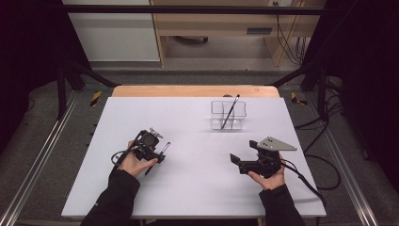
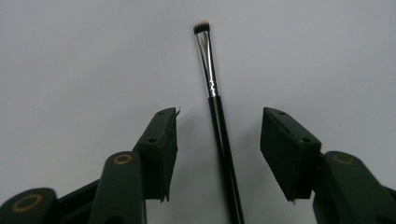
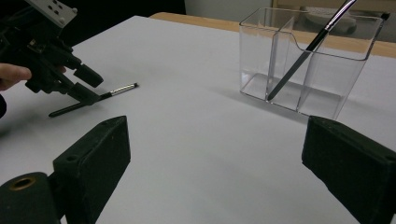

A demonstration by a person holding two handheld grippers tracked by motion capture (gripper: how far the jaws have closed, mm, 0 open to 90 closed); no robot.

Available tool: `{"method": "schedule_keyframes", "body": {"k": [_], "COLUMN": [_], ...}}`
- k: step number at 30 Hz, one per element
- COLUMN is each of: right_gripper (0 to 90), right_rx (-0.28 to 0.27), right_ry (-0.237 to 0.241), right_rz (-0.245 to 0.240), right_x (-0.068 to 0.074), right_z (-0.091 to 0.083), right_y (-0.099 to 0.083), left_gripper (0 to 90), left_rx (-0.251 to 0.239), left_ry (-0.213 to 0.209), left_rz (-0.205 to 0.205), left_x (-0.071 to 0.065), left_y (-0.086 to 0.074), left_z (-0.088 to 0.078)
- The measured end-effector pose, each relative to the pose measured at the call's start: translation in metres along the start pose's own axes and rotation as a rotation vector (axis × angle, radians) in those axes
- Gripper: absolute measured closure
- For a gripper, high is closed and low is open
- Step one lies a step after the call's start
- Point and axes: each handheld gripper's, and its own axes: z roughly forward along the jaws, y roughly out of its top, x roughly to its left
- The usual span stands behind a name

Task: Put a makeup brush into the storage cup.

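One brush point(image 3: 306, 49) already leans in the clear organiser point(image 3: 327, 70) beyond your idle, spread right tongs point(image 3: 215, 168), the second brush point(image 2: 219, 126) lies on the counter point(image 1: 197, 155) between your spread left tongs point(image 2: 218, 154), seemingly ungripped.

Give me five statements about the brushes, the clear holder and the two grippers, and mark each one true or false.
1. A makeup brush lies flat on the white table between the jaws of the left gripper. True.
2. The left gripper's pads are pressed onto that brush. False: there is a gap on both sides of the handle.
3. The clear holder has no brush in it. False: a second brush leans inside it.
4. The right gripper is open with nothing between its jaws. True.
5. The clear holder has tipped onto its side. False: it stands upright near the table's far edge.
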Motion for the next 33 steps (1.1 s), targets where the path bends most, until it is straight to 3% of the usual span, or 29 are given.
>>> {"method": "schedule_keyframes", "body": {"k": [11, 22, 33], "right_gripper": [8.5, 8.5, 8.4], "right_rx": [0.002, 0.005, 0.005], "right_ry": [0.002, 0.004, 0.005], "right_rz": [0.000, 0.001, 0.004], "right_x": [0.0000, 0.0002, 0.0001], "right_z": [0.0003, 0.0011, 0.0011], "right_y": [-0.0001, -0.0004, -0.0003], "left_gripper": [62.6, 77.7, 82.5], "left_rx": [0.031, 0.042, 0.047], "left_ry": [-0.029, -0.023, -0.017], "left_rz": [-0.007, -0.013, -0.006], "left_x": [0.0004, -0.0047, -0.0072], "left_y": [-0.0005, -0.0008, -0.0016], "left_z": [0.0031, 0.0036, 0.0032]}}
